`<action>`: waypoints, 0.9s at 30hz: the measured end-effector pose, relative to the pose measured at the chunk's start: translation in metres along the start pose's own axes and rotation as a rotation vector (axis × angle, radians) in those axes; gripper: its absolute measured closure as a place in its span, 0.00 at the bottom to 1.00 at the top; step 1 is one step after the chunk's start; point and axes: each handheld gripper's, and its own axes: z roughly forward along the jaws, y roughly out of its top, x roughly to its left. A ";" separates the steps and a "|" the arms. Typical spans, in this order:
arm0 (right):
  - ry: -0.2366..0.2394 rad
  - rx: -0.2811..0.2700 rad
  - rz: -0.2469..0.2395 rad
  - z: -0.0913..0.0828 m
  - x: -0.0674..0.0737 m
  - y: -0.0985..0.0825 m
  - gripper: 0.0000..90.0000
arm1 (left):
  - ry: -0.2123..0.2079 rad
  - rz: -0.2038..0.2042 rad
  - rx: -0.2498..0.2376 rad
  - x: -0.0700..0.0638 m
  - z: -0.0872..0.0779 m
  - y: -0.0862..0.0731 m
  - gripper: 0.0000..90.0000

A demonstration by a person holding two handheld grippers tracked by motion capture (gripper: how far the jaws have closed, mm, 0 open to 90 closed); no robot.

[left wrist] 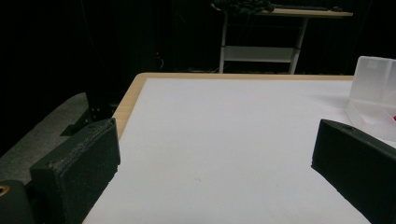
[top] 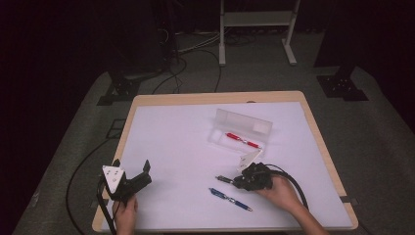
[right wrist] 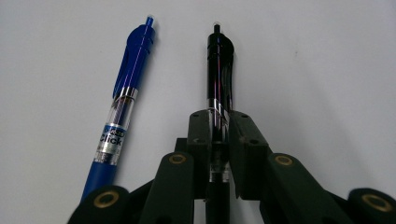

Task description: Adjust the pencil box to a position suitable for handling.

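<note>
Near front table edge (top: 220, 228): right gripper (right wrist: 218, 122) jaws pinching black pen (right wrist: 219, 60); left gripper (top: 142, 172) jaws spread.

white-topped table (top: 166, 132) carries a clear case (top: 240, 128), blue pen (top: 230, 199), black pen (top: 224, 179).

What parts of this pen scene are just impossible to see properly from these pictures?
- Black pen: in the right gripper view its middle sits between the shut jaws of the right claw, and its lower end is cut off by the bottom edge.
- Blue pen: its tip is cut off at the bottom of that view.
- Red pen in the clear case: too small in the high view to read any print.
- Case, left gripper view: cut off by the right edge.
</note>
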 end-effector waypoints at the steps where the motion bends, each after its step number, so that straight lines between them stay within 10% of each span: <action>1: -0.002 0.004 0.007 0.000 0.000 0.000 0.87 | 0.000 0.000 0.000 0.000 0.000 0.000 0.00; 27: -0.079 -0.045 0.046 -0.029 -0.048 0.021 0.87 | 0.004 0.003 -0.001 0.000 -0.001 0.000 0.00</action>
